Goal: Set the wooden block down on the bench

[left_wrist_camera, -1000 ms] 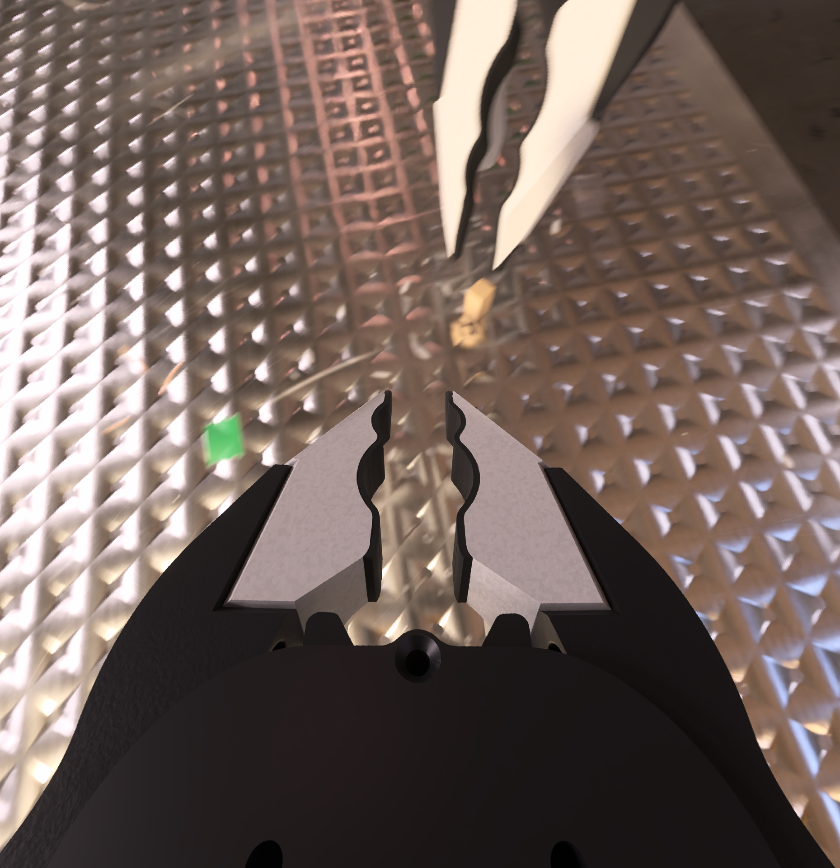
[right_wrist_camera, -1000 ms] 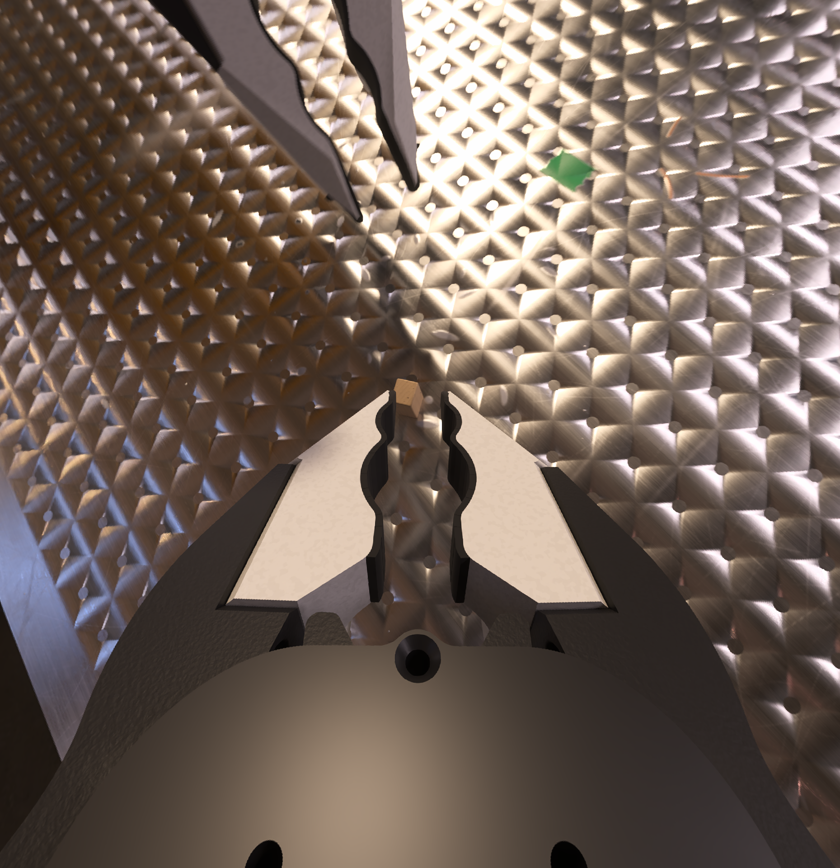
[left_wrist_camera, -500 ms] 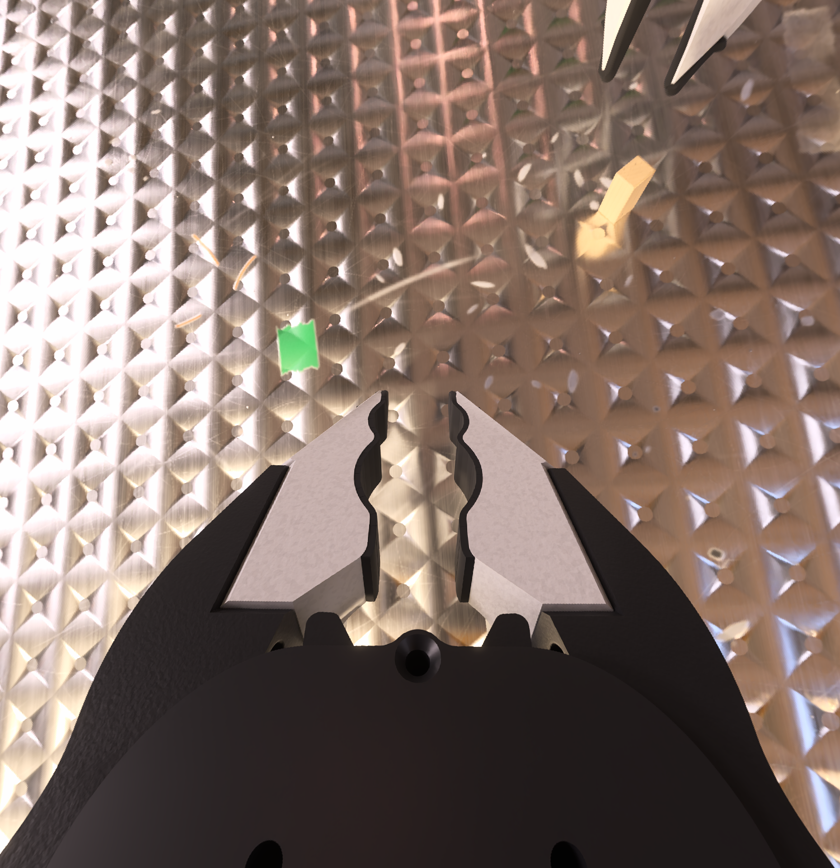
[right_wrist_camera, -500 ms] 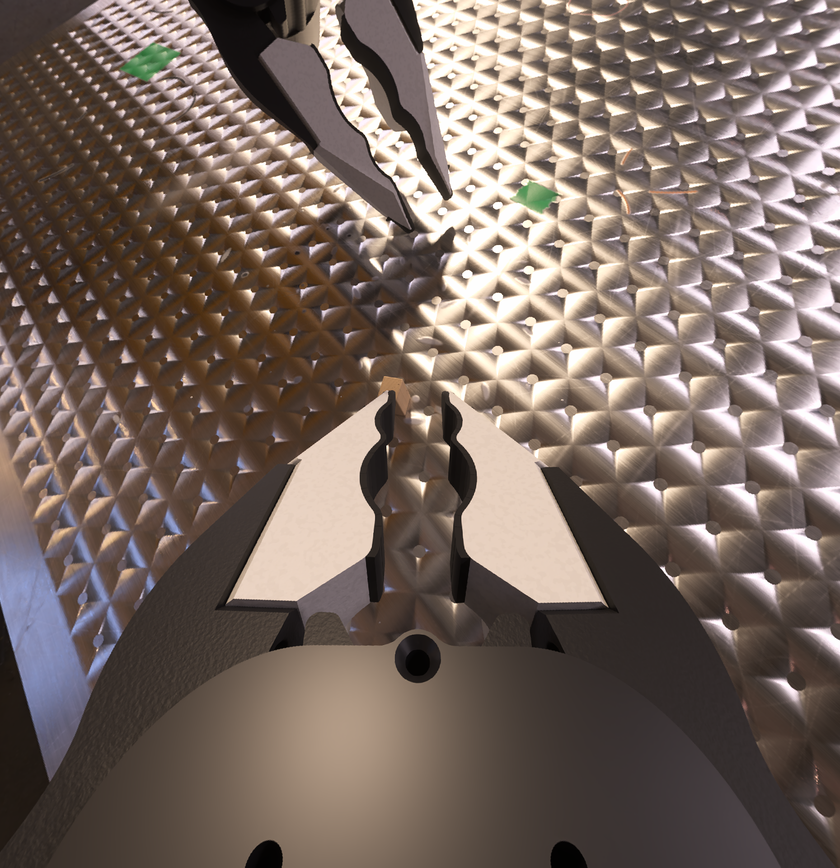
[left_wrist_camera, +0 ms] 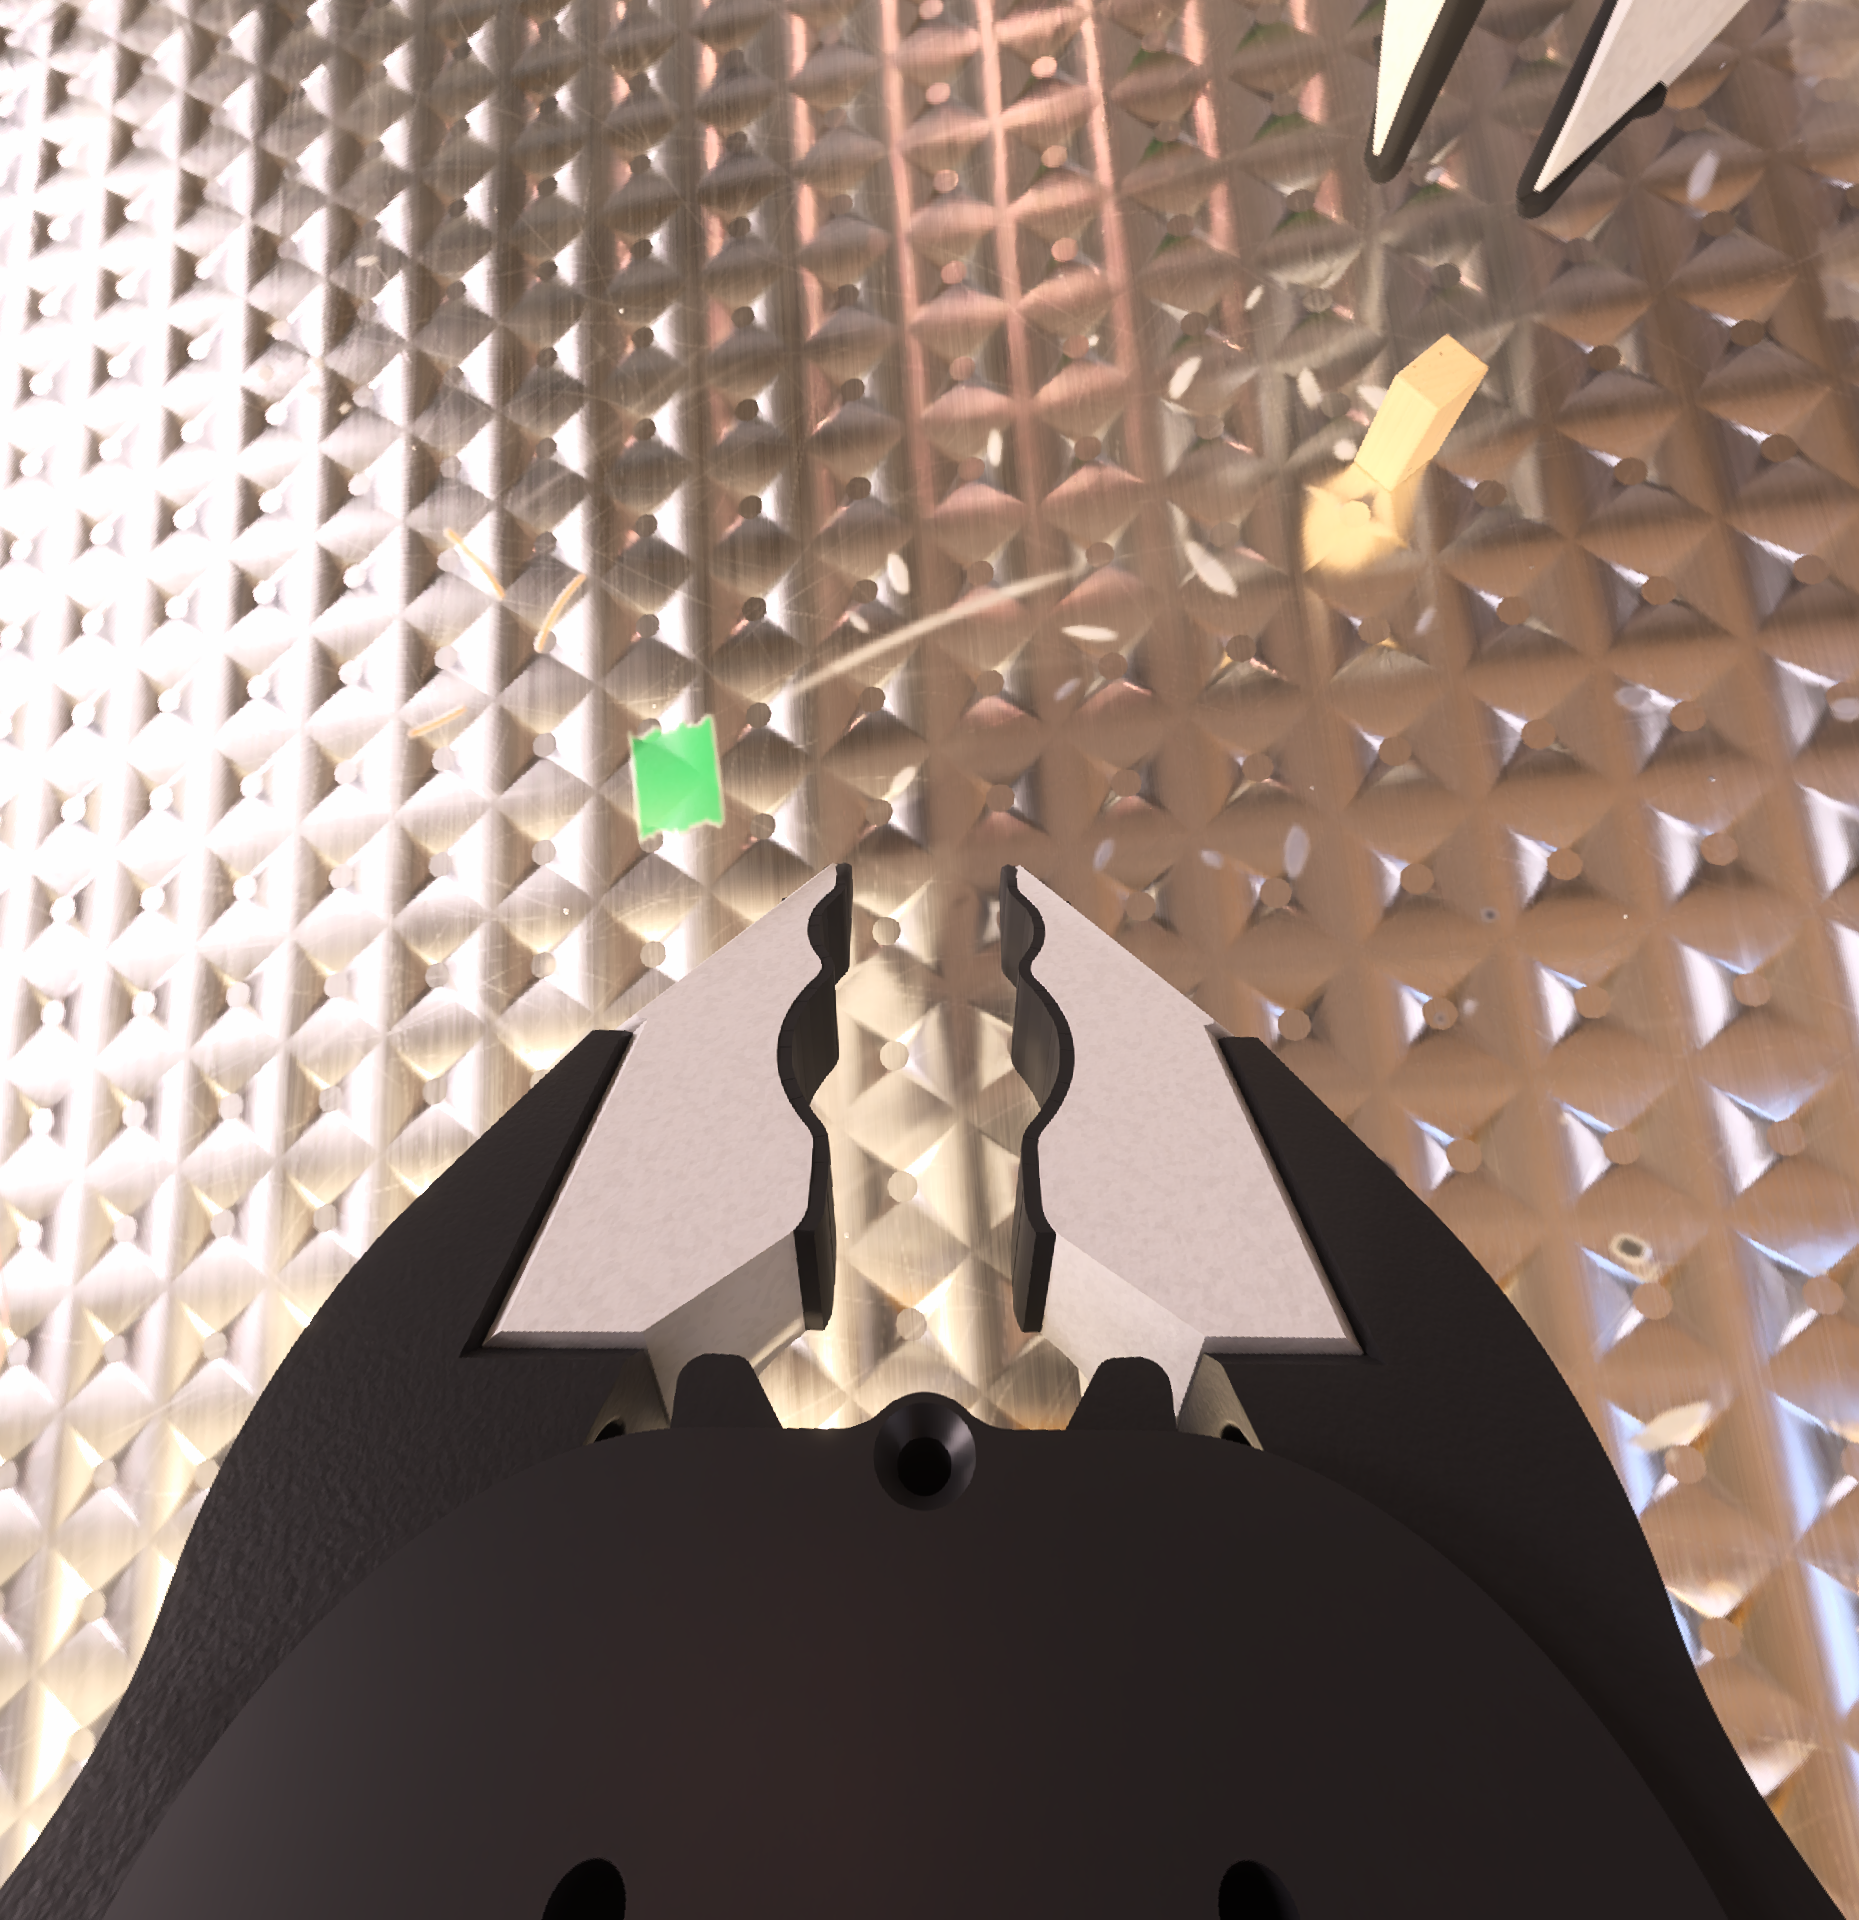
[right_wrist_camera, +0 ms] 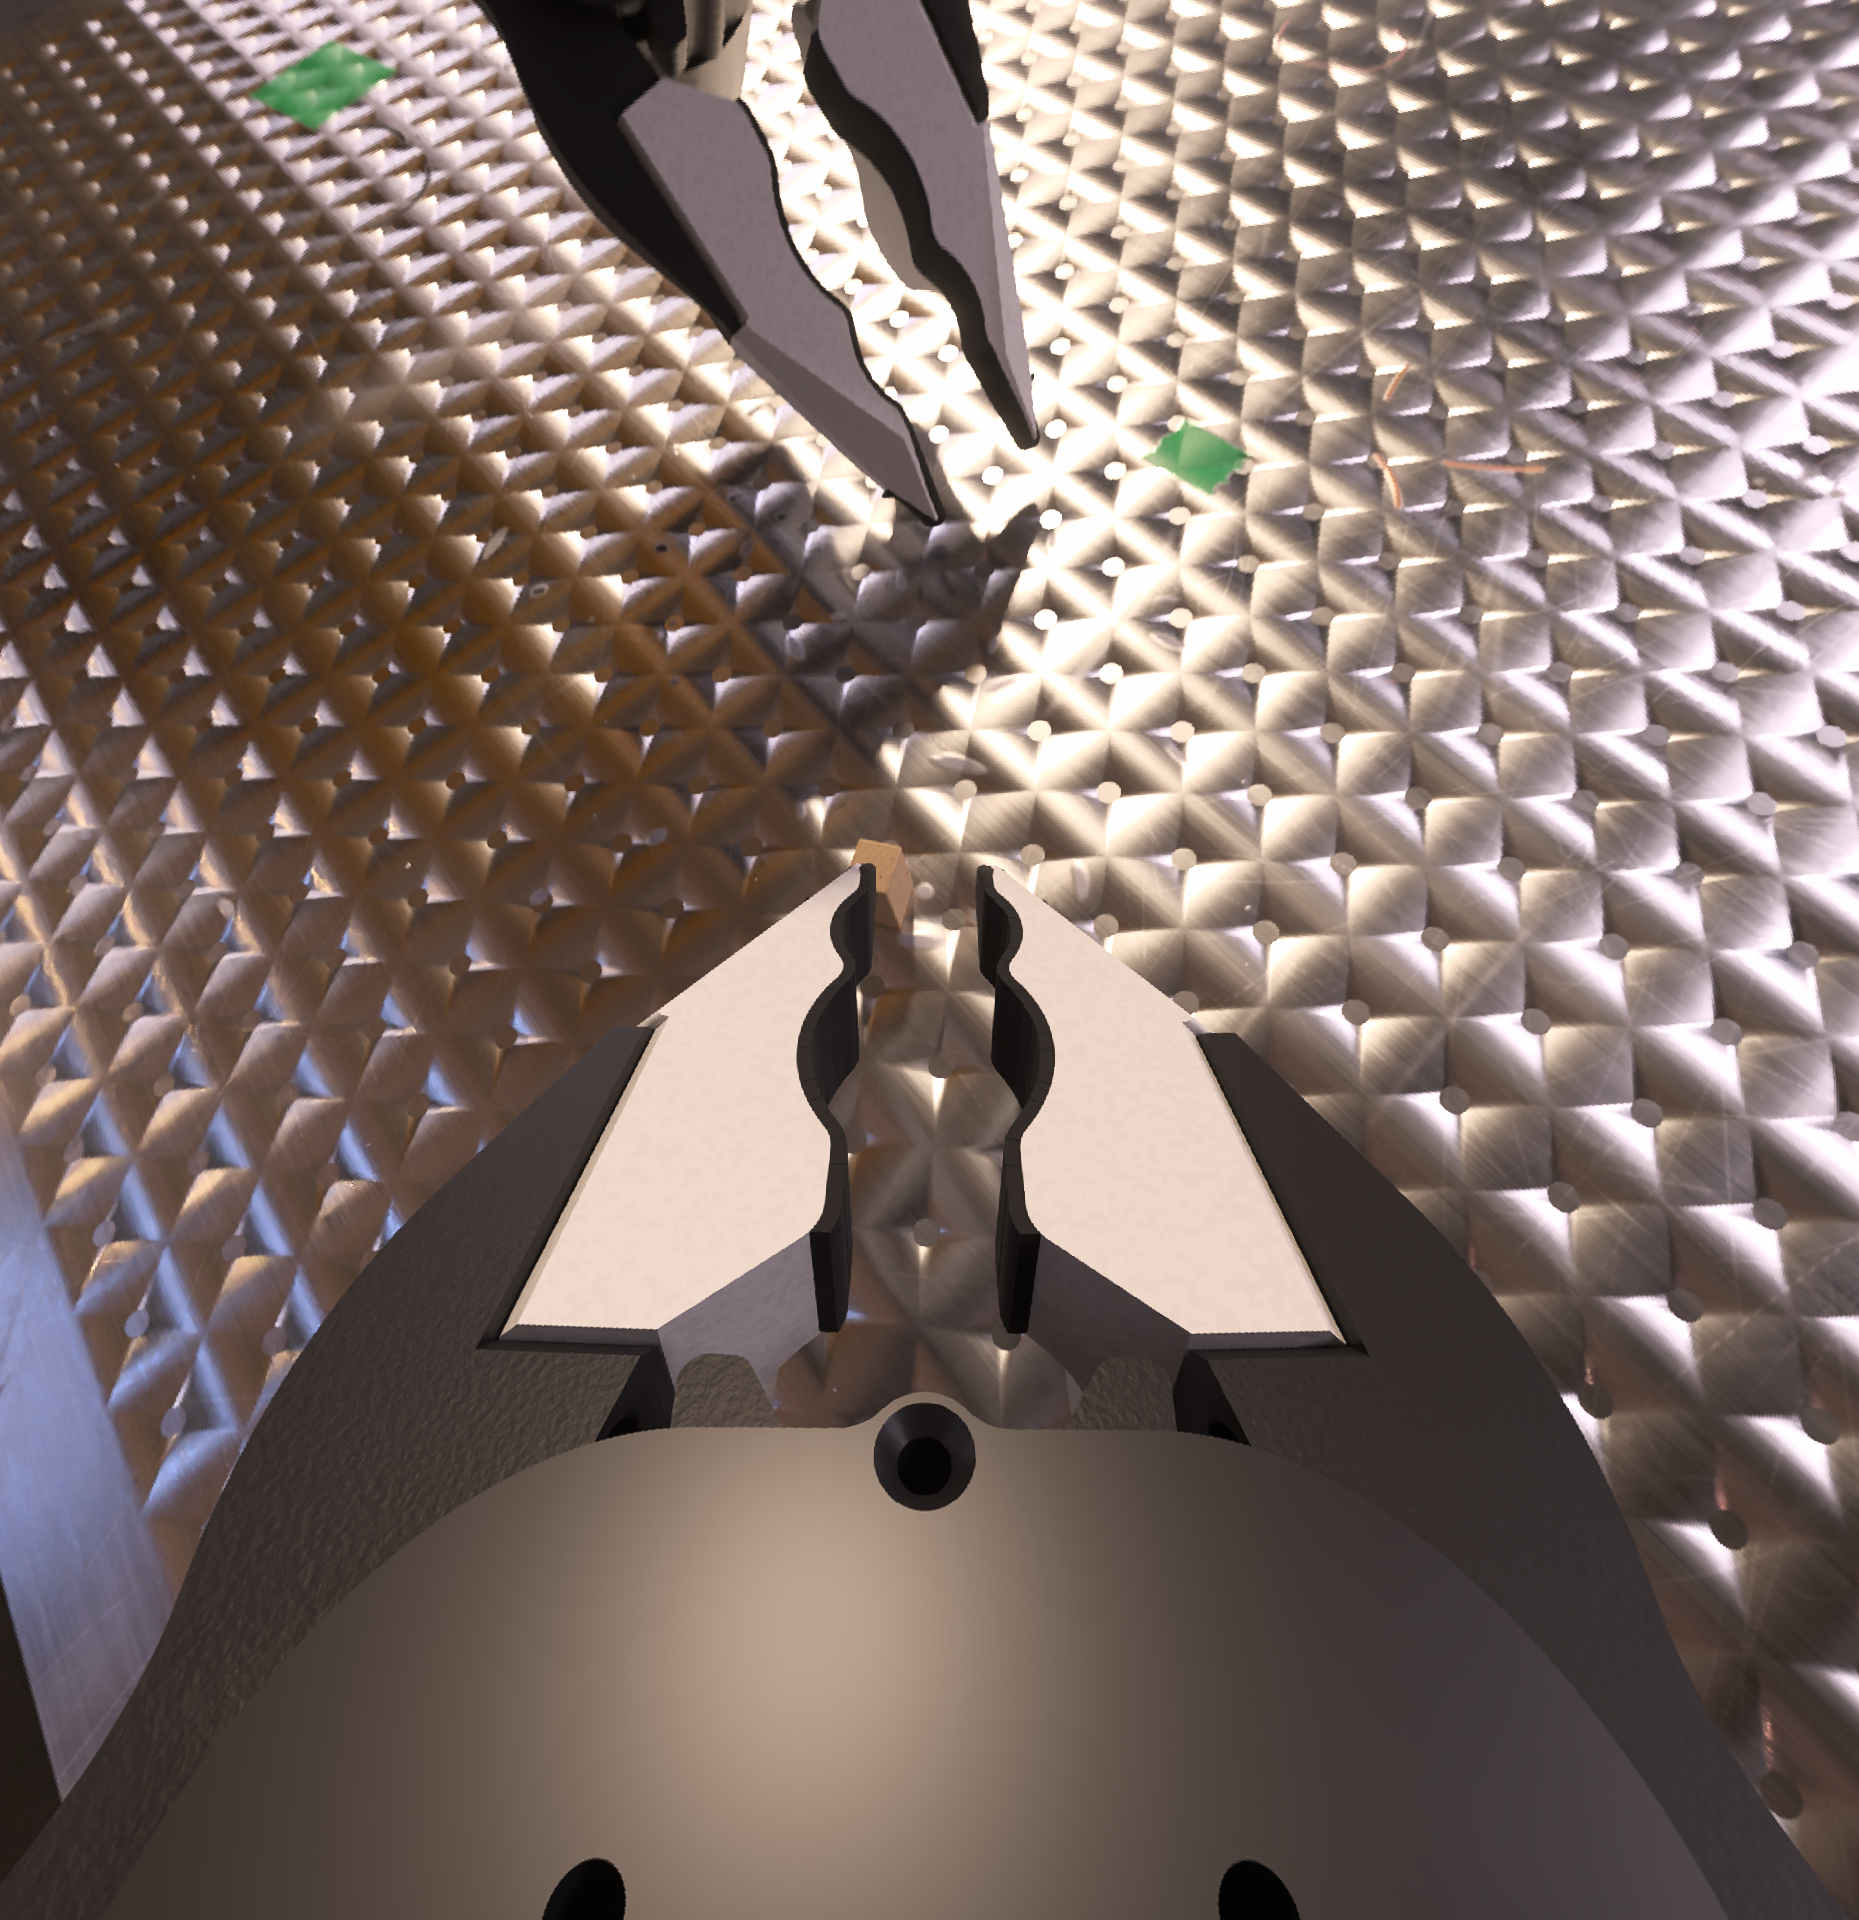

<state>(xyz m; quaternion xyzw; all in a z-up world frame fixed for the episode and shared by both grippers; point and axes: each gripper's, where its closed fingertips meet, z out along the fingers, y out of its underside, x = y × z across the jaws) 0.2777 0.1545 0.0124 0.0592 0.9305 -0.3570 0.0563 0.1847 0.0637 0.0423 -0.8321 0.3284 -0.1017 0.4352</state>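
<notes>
The small light wooden block (left_wrist_camera: 1424,416) stands on the patterned metal bench (left_wrist_camera: 281,416), with its reflection just below it. In the right wrist view the block (right_wrist_camera: 885,883) sits just past my right gripper's left fingertip, partly hidden by it and not held. My right gripper (right_wrist_camera: 920,883) is open and empty; its pale fingertips (left_wrist_camera: 1403,125) show above the block in the left wrist view. My left gripper (left_wrist_camera: 925,873) is open and empty, well left of the block. It also shows in the right wrist view (right_wrist_camera: 977,468), hovering over the bench (right_wrist_camera: 1527,935) beyond the block.
A green tape patch (left_wrist_camera: 676,779) lies near my left gripper's fingertips and shows in the right wrist view (right_wrist_camera: 1195,457). A second green patch (right_wrist_camera: 322,83) lies far left. Thin copper shavings (right_wrist_camera: 1476,468) are scattered about. The bench's smooth edge strip (right_wrist_camera: 31,1351) runs along the left.
The two grippers have drawn apart: the left gripper has backed away from the block and the right gripper has moved off it. The block stays on the bench.
</notes>
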